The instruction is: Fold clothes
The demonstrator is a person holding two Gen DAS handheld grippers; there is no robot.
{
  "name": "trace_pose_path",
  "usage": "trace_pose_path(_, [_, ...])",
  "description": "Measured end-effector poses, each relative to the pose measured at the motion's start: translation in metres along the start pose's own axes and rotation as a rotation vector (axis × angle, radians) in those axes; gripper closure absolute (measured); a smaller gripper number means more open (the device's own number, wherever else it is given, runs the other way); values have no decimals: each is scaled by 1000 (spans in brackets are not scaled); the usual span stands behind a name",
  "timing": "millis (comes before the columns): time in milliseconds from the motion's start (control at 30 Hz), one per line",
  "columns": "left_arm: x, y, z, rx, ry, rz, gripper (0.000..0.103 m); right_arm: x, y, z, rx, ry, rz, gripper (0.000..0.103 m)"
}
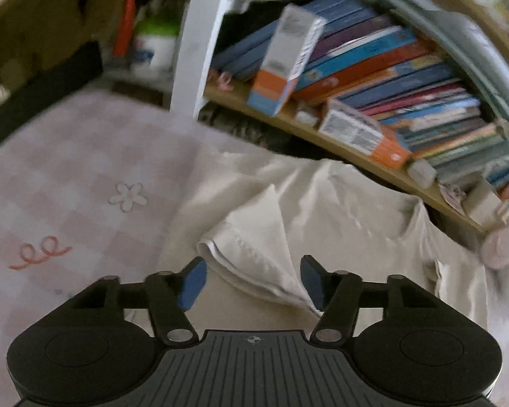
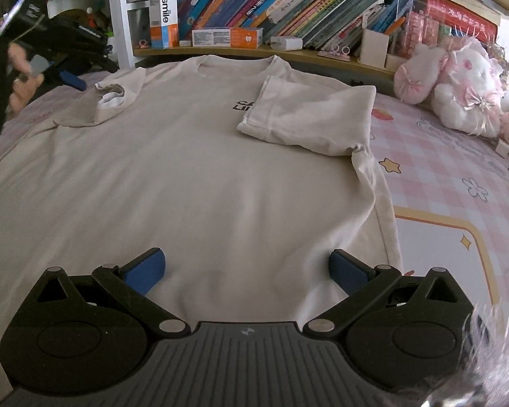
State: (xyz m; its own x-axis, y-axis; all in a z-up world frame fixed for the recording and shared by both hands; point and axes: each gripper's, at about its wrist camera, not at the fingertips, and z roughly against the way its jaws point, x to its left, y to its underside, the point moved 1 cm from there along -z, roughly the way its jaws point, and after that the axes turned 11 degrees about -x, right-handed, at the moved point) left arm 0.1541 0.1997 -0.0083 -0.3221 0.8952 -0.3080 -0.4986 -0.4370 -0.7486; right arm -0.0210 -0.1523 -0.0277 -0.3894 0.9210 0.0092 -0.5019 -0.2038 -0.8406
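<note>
Over on the bed (image 2: 458, 183), the cream T-shirt (image 2: 186, 176) lies flat — its right sleeve (image 2: 298, 115) folded in. Both grippers are spread: the left gripper (image 1: 252, 279) above the other sleeve (image 1: 254, 254), the right gripper (image 2: 246, 269) at the hem.

Beige tee (image 2: 186, 169) lying flat, front up, collar toward far side. Right sleeve (image 2: 288, 112) folded in over chest, partly covering dark logo (image 2: 241, 105). Left sleeve (image 2: 110, 96) crumpled, half turned, white lining showing.
</note>
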Motion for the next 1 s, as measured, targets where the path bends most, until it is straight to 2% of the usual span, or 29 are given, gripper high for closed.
trace_pose_path(67, [1, -3, -17, 36, -29, 37, 58, 0, 0, 0, 3, 1, 0, 0])
trace_pose_path(100, [3, -2, -21, 46, -43, 56, 65, 0, -1, -1, 5, 1, 0, 0])
trace_pose_path(167, [7, -2, -24, 47, -81, 85, 82, 0, -1, -1, 9, 0, 1, 0])
trace_pose_path(200, [9, -1, -25, 42, -100, 97, 96, 0, -2, -1, 10, 1, 0, 0])
trace_pose_path(233, [10, -2, -22, 27, -109, 104, 101, 0, -2, -1, 9, 1, 0, 0])
trace_pose_path(300, [7, -6, -17, -8, -117, 121, 103, 0, 0, -1, 2, 2, -2, 0])
trace_pose_path(367, [-8, -13, -16, -36, -82, 127, 103, 0, 1, 0, -5, 4, -3, 0])
trace_pose_path(400, [-21, -17, -18, -26, -33, 120, 102, 0, 2, 0, -8, 5, -3, 0])
trace_pose_path(467, [-55, -22, -29, 38, 121, 84, 94, 1, 2, 0, -6, 8, -4, 0])
trace_pose_path(533, [-85, -22, -39, 119, 220, 0, 80, 1, 1, -1, -2, 10, -5, 0])
trace_pose_path(567, [-101, -20, -39, 132, 243, -76, 76, 1, 0, -2, 0, 10, -5, 0])
trace_pose_path(633, [-113, -16, -30, 95, 230, -182, 55, 1, 0, -2, 4, 9, -3, 0])
trace_pose_path(700, [-112, -11, -17, 59, 214, -250, 44, 1, -1, -1, 5, 7, -3, 0])
trace_pose_path(833, [-92, 4, 9, 14, 188, -338, 44, 0, 0, -1, -1, 6, -3, 0])
trace_pose_path(1000, [-63, 39, 43, -28, 86, -472, 44, 0, 1, -1, -11, 6, -2, 0])
